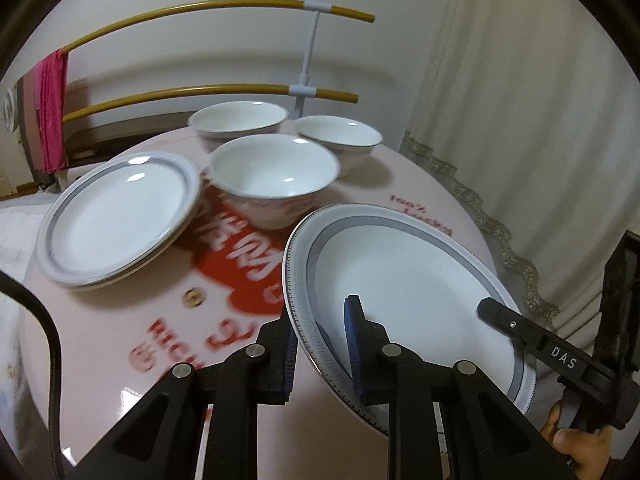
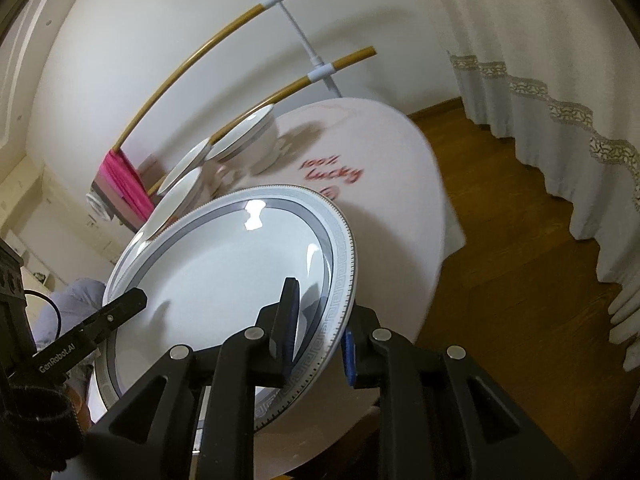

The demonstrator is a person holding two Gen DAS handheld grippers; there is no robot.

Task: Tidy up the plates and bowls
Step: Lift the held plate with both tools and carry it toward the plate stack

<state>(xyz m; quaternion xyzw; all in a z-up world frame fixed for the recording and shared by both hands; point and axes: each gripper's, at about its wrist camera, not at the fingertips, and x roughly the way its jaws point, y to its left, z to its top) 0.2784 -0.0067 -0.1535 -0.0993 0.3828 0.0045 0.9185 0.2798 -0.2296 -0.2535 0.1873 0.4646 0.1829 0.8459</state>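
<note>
A large grey-rimmed plate (image 1: 404,280) is held tilted above the round tabletop (image 1: 120,340), its rim clamped by both the left gripper (image 1: 320,344) and the right gripper (image 2: 316,332). Beyond it, left of three loose bowls (image 1: 274,176), waits a plate stack (image 1: 120,216). Judging from this, the plates are nearly gathered and the bowls remain unstacked.

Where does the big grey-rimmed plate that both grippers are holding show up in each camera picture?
Left wrist view: the held plate fills the lower right, its near rim between the left hand-held gripper fingers.
Right wrist view: the same plate fills the lower left centre, its rim in the right hand-held gripper.
Shared landmark: the gold-railed rack behind the table.
</note>
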